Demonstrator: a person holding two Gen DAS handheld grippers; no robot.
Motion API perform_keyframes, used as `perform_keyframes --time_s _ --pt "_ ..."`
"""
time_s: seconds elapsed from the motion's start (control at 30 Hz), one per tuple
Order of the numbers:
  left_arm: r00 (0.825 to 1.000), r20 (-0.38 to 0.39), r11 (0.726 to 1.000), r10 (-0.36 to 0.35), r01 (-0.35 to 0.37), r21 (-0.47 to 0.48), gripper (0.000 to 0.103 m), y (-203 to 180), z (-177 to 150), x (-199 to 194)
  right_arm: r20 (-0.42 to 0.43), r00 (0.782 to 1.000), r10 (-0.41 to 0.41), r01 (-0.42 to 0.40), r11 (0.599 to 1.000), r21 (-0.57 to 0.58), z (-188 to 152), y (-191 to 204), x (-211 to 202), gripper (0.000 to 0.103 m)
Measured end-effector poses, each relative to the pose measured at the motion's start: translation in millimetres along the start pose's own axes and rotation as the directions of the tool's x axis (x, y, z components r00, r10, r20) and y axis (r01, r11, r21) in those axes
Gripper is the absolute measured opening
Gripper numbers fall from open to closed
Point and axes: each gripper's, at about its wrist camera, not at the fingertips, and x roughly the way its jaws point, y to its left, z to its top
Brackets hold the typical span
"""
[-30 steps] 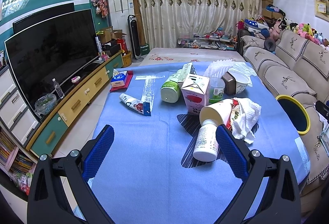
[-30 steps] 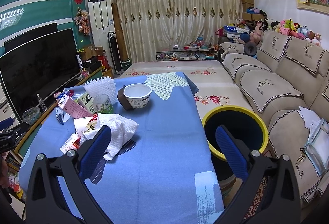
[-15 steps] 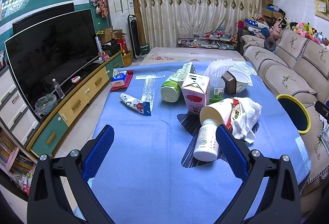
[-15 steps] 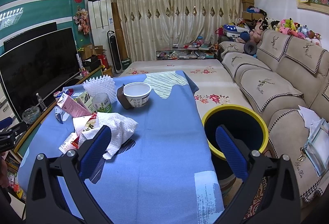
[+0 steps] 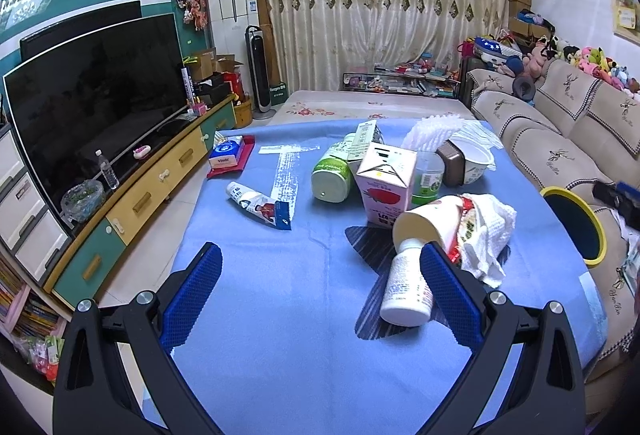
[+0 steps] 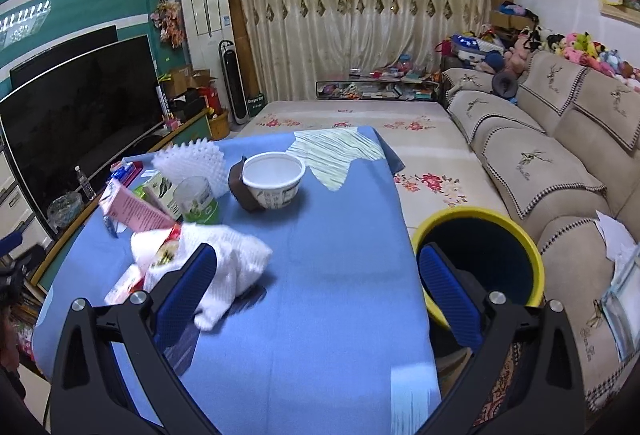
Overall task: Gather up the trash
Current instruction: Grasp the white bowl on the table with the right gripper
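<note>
Trash lies in a heap on the blue-covered table [image 5: 280, 315]. In the left wrist view a white bottle [image 5: 406, 287] lies on its side against a tipped paper cup [image 5: 424, 223], with a crumpled white tissue [image 5: 488, 231] beside them. Behind stand a pink carton [image 5: 386, 179], a green can [image 5: 332, 175] and a toothpaste tube [image 5: 258, 203]. My left gripper [image 5: 320, 263] is open above the cloth, its right finger by the bottle. My right gripper [image 6: 316, 263] is open and holds nothing, between the tissue [image 6: 236, 263] and the yellow-rimmed bin [image 6: 480, 255].
A white bowl [image 6: 274, 183], a foam net [image 6: 192, 159] and a green cup [image 6: 198, 199] stand further back on the table. A sofa [image 6: 540, 163] runs along the right. A TV [image 5: 92, 95] on a low cabinet lines the left.
My right gripper has shifted slightly left, so the tissue and bin sit further right in its view. The left gripper has edged a little toward the bottle. Both stay open.
</note>
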Motion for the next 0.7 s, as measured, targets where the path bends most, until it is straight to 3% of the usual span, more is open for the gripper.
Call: perform_keyframes --time_s 0.17,0.23,0.4,0.5,0.7 --pt "1.000 -0.020 1.000 0.002 -0.002 -0.007 0.098 3 3 18 -0.090 0.994 0.059 -0.058 0.998 0.010 38 -4 54 0.094" --pt "1.000 -0.026 1.000 -0.002 0.001 -0.011 0.098 4 4 24 -0.152 0.985 0.082 -0.079 0.997 0.027 51 -6 82 0.076" --pt "0.999 -0.042 1.000 -0.007 0.006 -0.017 0.098 7 6 40 -0.263 0.959 0.105 -0.082 0.992 0.095 74 -16 154 0.058" --pt "0.999 -0.048 1.000 -0.004 0.004 -0.011 0.098 7 7 47 -0.312 0.937 0.155 -0.111 0.982 0.154 79 -18 185 0.055" --pt "0.998 -0.059 1.000 -0.007 0.007 0.003 0.098 2 9 61 -0.371 0.917 0.150 -0.084 0.978 0.188 82 -17 225 0.049"
